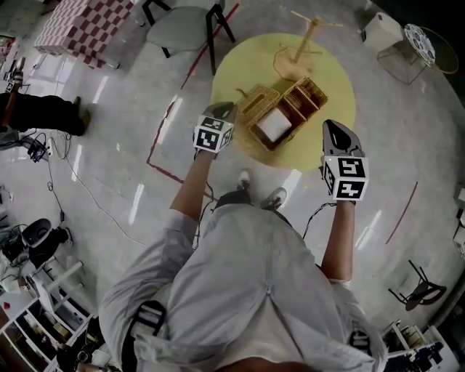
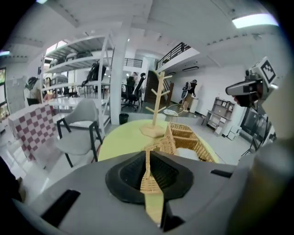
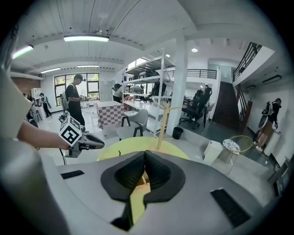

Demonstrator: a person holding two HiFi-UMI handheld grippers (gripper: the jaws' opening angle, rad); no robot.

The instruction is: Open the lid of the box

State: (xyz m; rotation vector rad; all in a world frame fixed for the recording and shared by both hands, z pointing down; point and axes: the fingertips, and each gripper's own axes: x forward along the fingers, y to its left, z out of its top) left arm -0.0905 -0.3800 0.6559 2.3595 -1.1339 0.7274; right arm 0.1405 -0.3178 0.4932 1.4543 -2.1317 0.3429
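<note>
A wicker box (image 1: 311,93) stands on the round yellow table (image 1: 240,58), with something white (image 1: 274,125) inside it. Its wicker lid (image 1: 258,100) is tilted up at the box's left side. My left gripper (image 1: 227,110) is at the lid's outer edge. In the left gripper view the left gripper (image 2: 148,156) is shut on the thin edge of the lid (image 2: 167,143), which runs up from the jaws to the box (image 2: 195,137). My right gripper (image 1: 333,125) hovers to the right of the box. Its jaws (image 3: 144,153) are shut on nothing.
A wooden branch stand (image 1: 305,43) rises at the table's far side. A grey chair (image 1: 185,25) and a checkered cloth (image 1: 83,22) are beyond on the left, and a white stool (image 1: 381,33) on the right. Red tape lines mark the floor (image 1: 163,131).
</note>
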